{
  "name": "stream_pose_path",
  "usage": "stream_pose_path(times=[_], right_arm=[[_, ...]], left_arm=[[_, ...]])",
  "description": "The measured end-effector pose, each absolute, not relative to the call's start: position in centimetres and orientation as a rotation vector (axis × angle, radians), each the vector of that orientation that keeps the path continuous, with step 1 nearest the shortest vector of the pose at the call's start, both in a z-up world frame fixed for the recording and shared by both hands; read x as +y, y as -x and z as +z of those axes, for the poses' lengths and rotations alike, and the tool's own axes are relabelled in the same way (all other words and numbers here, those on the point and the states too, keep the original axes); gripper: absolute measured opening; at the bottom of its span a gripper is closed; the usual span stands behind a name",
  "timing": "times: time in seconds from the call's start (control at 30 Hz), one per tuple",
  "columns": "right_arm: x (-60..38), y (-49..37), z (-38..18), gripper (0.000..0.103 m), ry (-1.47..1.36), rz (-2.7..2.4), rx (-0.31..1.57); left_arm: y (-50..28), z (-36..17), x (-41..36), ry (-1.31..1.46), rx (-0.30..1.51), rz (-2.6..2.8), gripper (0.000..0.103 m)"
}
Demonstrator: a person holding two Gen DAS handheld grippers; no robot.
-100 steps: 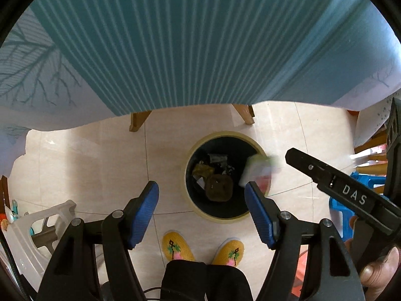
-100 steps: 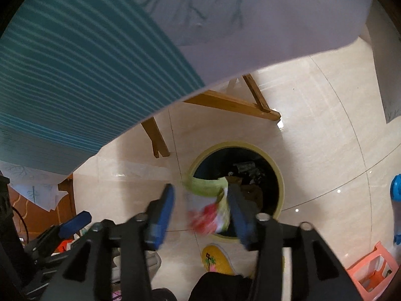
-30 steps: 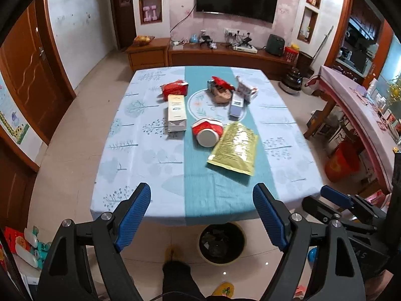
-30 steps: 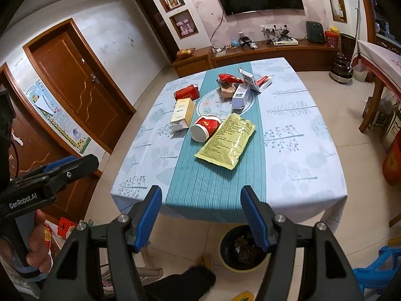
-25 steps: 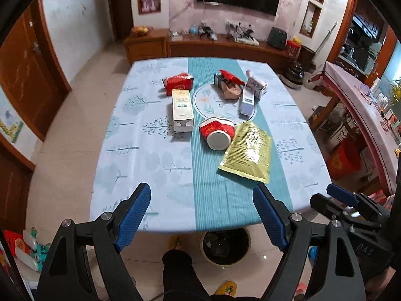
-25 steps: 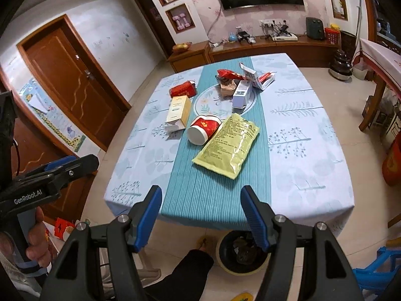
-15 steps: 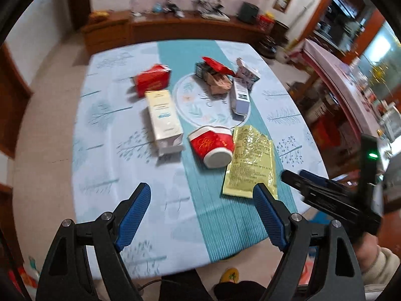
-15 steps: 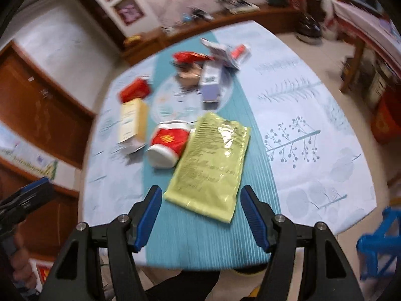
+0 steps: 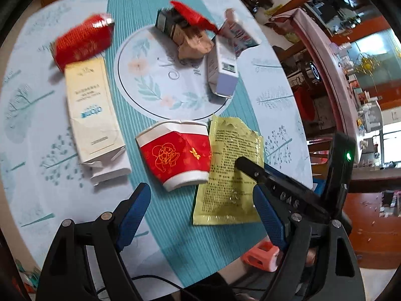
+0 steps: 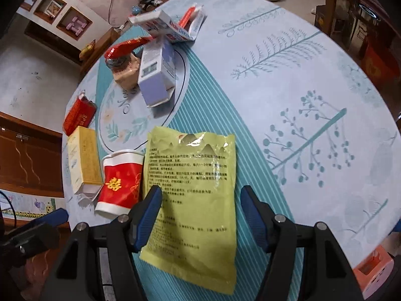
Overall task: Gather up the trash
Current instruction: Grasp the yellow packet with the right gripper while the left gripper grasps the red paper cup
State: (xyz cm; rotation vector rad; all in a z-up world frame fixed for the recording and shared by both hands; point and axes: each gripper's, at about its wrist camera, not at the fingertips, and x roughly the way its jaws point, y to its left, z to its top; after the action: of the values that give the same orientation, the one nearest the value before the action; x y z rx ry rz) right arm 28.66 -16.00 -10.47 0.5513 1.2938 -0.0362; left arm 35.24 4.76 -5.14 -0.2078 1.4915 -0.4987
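Trash lies on the table's teal runner. A yellow-green foil pouch (image 10: 193, 190) lies flat; it also shows in the left wrist view (image 9: 230, 175). My right gripper (image 10: 200, 208) is open right above the pouch, fingers either side of it. A crushed red paper cup (image 9: 178, 155) lies on its side left of the pouch, also in the right wrist view (image 10: 117, 183). My left gripper (image 9: 200, 205) is open and empty, just short of the cup. A cream carton (image 9: 90, 118), a red packet (image 9: 82, 40) and a lilac box (image 9: 223, 67) lie farther back.
A crumpled brown paper (image 9: 193, 42), a red wrapper (image 9: 193, 15) and a toothpaste box (image 10: 170, 25) lie at the far end. An orange stool (image 9: 260, 254) stands on the floor at the table's near edge. Furniture (image 9: 351, 75) stands to the right.
Both grippers have come up from the floor bin, where the right one let go of a wrapper, and have moved down close over the table. Both stay open.
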Motion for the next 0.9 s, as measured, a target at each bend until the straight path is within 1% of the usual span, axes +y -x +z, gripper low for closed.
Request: stream_pose_path(times=[0.03, 0.07, 0.1, 0.13, 0.17, 0.2, 0.33, 0.4, 0.63, 0.9], right_arm=[[-15.9, -28.7, -10.4, 0.065, -0.550, -0.036, 1.281], [-15.7, -28.7, -10.6, 0.065, -0.551, -0.025, 1.277], [-15.6, -28.8, -10.5, 0.056, -0.542, -0.030, 1.266], [-15.5, -28.8, -10.6, 0.041, -0.549, -0.023, 1.271], [-15.6, -28.9, -10.7, 0.031, -0.556, -0.020, 1.267], [-15.7, -28.9, -11.0, 0.017, -0.592, 0.007, 1.276], [-15.9, -28.4, -10.8, 0.007, -0.638, 0.040, 1.272], [-15.9, -28.0, -10.5, 0.005, -0.646, 0.042, 1.266], [-16.7, -26.4, -8.3, 0.004, -0.609, -0.009, 1.202], [-17.4, -25.9, -7.8, 0.004, -0.628, -0.017, 1.176]], left_arm=[[-35.6, -5.6, 4.7, 0.224, 1.506, -0.495, 0.082], [-35.9, -6.2, 4.7, 0.241, 1.519, -0.492, 0.082], [-36.1, -6.5, 4.7, 0.247, 1.526, -0.489, 0.082], [-36.4, -6.9, 4.6, 0.251, 1.535, -0.482, 0.082], [-36.5, -7.3, 4.5, 0.258, 1.546, -0.477, 0.082], [-36.7, -7.7, 4.5, 0.270, 1.559, -0.472, 0.082], [-37.4, -8.6, 4.5, 0.282, 1.574, -0.458, 0.082], [-37.7, -9.0, 4.6, 0.268, 1.576, -0.443, 0.082], [-38.9, -10.0, 6.2, 0.261, 1.587, -0.372, 0.082], [-40.2, -11.9, 6.9, 0.250, 1.628, -0.322, 0.082]])
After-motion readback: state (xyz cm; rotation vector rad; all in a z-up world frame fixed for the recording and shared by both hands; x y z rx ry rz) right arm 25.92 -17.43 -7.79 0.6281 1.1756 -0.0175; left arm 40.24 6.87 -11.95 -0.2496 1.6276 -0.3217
